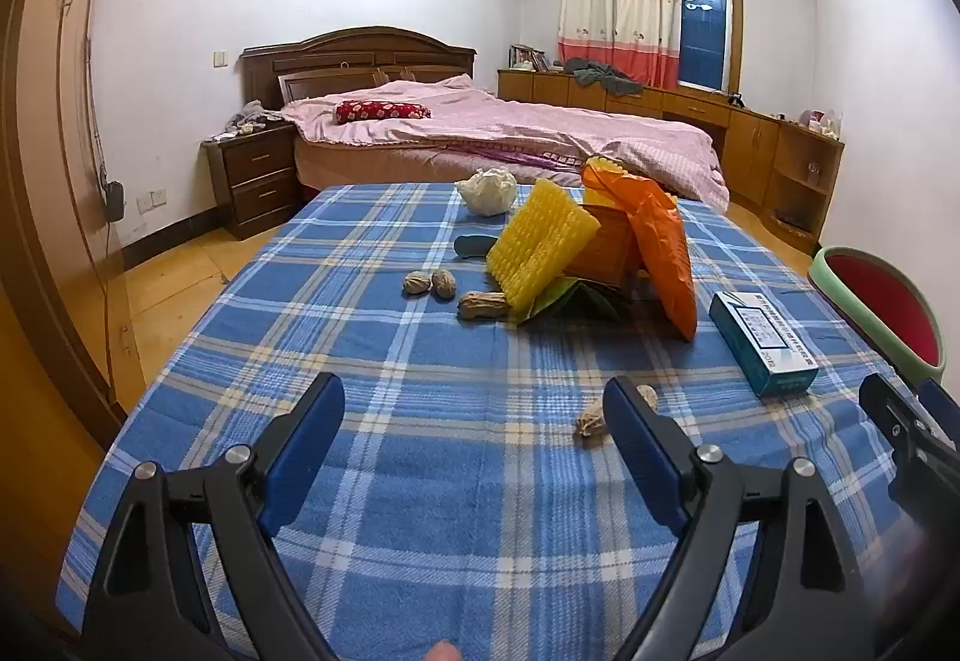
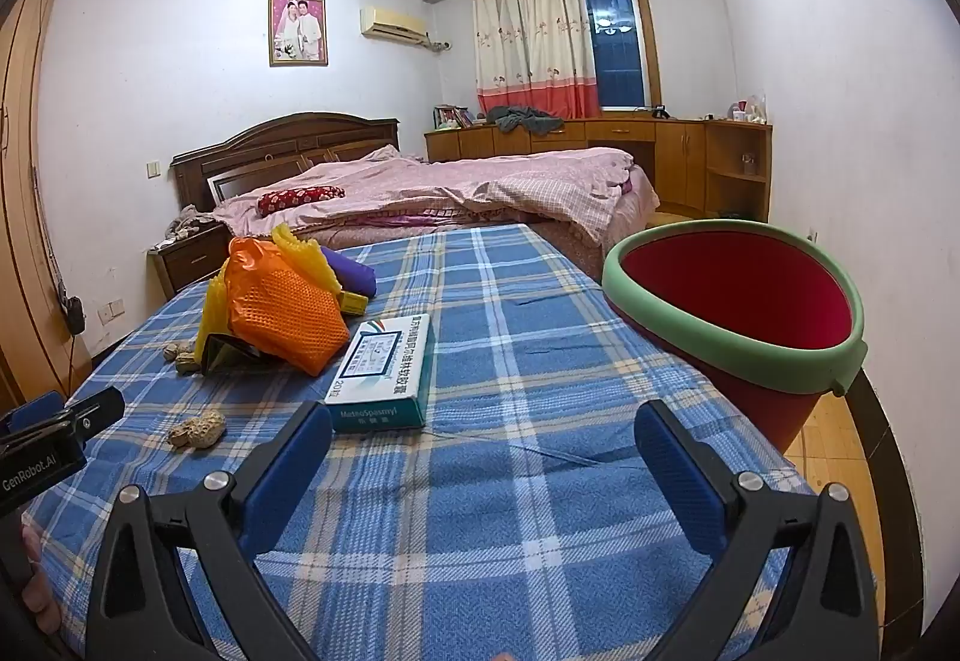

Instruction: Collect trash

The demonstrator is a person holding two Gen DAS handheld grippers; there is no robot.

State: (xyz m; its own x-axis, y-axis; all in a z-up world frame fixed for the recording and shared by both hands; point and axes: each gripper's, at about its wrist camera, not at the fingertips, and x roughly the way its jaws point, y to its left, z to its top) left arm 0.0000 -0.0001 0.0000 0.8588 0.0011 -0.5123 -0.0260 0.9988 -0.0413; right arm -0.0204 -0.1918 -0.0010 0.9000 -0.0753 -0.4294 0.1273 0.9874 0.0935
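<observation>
Trash lies on a table with a blue plaid cloth [image 1: 384, 361]: a yellow foam net [image 1: 540, 247], an orange plastic bag [image 1: 660, 247], a crumpled white paper [image 1: 487, 190], two walnuts [image 1: 429, 282], a peanut [image 1: 483, 306], a peanut shell [image 1: 591, 418] and a teal medicine box [image 1: 762, 343]. My left gripper [image 1: 474, 412] hovers open over the cloth, the shell just outside its right finger. My right gripper [image 2: 483, 418] is open too, the medicine box [image 2: 384, 367] just beyond its left finger. A red bin with a green rim [image 2: 738, 295] stands at the table's right edge.
A purple item [image 2: 351, 271] lies behind the orange bag [image 2: 285, 313]. Beyond the table stands a bed with a pink cover [image 1: 492, 127], a nightstand [image 1: 258, 175] to its left and wooden cabinets [image 1: 750, 145] along the right wall.
</observation>
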